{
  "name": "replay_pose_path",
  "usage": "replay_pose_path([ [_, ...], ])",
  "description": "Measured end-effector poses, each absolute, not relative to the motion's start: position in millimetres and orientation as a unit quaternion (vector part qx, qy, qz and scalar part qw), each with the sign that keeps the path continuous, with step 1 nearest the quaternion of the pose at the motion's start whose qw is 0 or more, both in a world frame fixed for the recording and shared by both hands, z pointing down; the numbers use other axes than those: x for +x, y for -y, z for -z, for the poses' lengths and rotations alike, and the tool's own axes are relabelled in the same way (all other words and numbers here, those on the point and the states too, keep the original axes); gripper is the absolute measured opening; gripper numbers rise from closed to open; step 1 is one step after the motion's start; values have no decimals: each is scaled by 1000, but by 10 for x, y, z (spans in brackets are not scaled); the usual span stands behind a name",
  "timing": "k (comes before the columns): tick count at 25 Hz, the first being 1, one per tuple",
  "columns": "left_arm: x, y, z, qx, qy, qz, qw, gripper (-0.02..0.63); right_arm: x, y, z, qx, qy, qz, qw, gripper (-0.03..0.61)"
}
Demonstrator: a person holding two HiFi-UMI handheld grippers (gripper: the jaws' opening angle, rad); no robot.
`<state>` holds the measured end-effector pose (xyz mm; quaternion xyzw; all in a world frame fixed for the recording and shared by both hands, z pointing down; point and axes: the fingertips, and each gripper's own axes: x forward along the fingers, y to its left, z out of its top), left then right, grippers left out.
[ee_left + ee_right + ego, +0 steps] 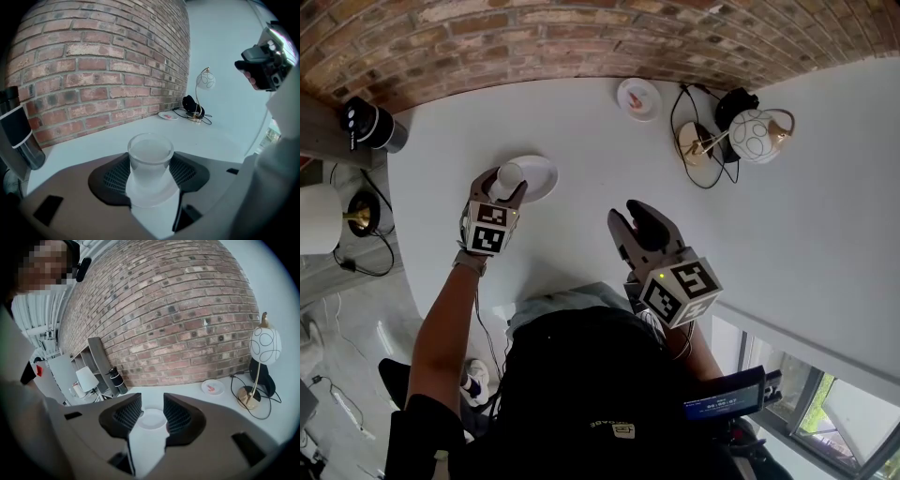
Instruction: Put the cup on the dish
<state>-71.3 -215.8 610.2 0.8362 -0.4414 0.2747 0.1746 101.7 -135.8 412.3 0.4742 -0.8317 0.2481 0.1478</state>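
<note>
Cup (pixel 150 166) — a frosted, empty-looking tumbler, upright with its mouth up — is clamped between the jaws of the left gripper (pixel 500 187), over the left part of the white dish (pixel 546 174). Whether its base touches the dish I cannot tell. The dish is otherwise bare. The right gripper (pixel 152 411) hangs off to the dish's near right, jaws apart around nothing. What remains, I judge, is a short descent and release.

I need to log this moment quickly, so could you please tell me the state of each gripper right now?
Left gripper: jaws closed on the cup, held upright.
Right gripper: jaws open, nothing between them.
</note>
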Motion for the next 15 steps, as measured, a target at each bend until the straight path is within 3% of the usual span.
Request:
replay_pose_path([
  [15, -628, 2179, -6353, 834, 444, -276, 175, 264, 1117, 1387, -4190, 479, 825, -255, 160, 147],
])
